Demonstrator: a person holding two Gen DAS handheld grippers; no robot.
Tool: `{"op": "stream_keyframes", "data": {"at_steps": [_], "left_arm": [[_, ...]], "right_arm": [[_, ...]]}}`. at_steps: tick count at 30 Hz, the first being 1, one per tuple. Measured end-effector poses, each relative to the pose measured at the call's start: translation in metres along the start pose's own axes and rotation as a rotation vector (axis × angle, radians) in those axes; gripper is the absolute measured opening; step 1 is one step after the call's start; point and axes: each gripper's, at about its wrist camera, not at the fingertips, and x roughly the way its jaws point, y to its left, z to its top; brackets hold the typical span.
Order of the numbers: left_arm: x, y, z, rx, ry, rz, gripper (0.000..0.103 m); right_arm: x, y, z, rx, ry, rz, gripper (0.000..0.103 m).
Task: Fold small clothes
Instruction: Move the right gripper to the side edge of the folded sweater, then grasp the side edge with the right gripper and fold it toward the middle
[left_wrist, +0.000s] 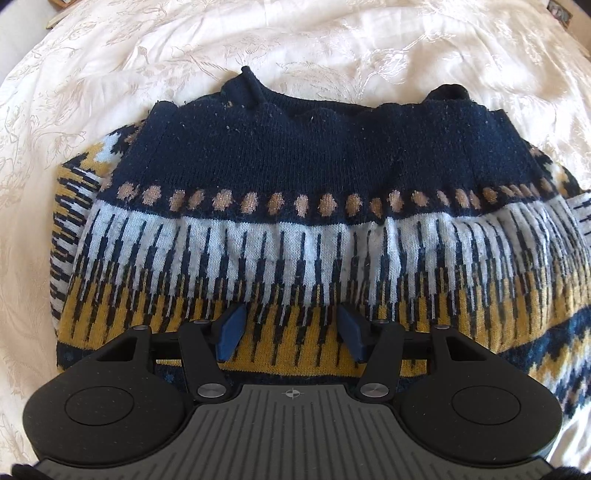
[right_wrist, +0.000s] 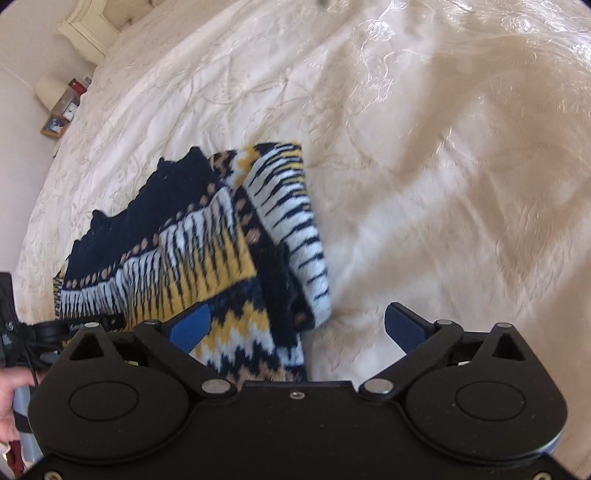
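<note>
Patterned knit sweater (left_wrist: 295, 229) lies on cream bedspread (left_wrist: 92, 92), already partly folded, navy band on top layer, sleeve (right_wrist: 295, 225) doubled along right side. Left gripper (left_wrist: 290, 334) low over yellow band, jaws parted moderately, holding nothing. Right gripper (right_wrist: 297, 328) wide open, empty, straddling sweater's right edge, one finger over knit, other over bedspread. Judgement: next fold wants both grippers pinching near hem corners through all layers, lifting evenly, laying edge square to navy band, keeping sleeve tucked.

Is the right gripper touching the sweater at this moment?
Cannot tell. In the right wrist view the right gripper is open above the sweater, but neither a gap nor contact at its fingers shows plainly.
</note>
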Motion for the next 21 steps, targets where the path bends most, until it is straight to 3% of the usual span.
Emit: {"op": "stream_keyframes", "data": {"at_steps": [4,9,13,18,21], "left_arm": [[-0.001,0.002,0.000,0.004,-0.003,0.000,0.054],[0.000,0.000,-0.001,0.007,0.001,-0.001,0.054],[0.000,0.000,0.000,0.005,0.008,-0.006,0.054],[0.002,0.001,0.000,0.009,0.007,-0.012,0.054],[0.002,-0.001,-0.001,0.009,0.007,-0.012,0.054]], "right_arm": [[0.019,-0.005,0.016,-0.051,-0.018,0.011,0.100],[0.042,-0.006,0.024,-0.098,0.057,0.131,0.094],[0.053,0.010,0.021,-0.190,0.098,0.226,0.084],[0.069,0.028,0.021,-0.208,0.102,0.250,0.084],[0.072,0.029,0.026,-0.167,0.093,0.245,0.075]]}}
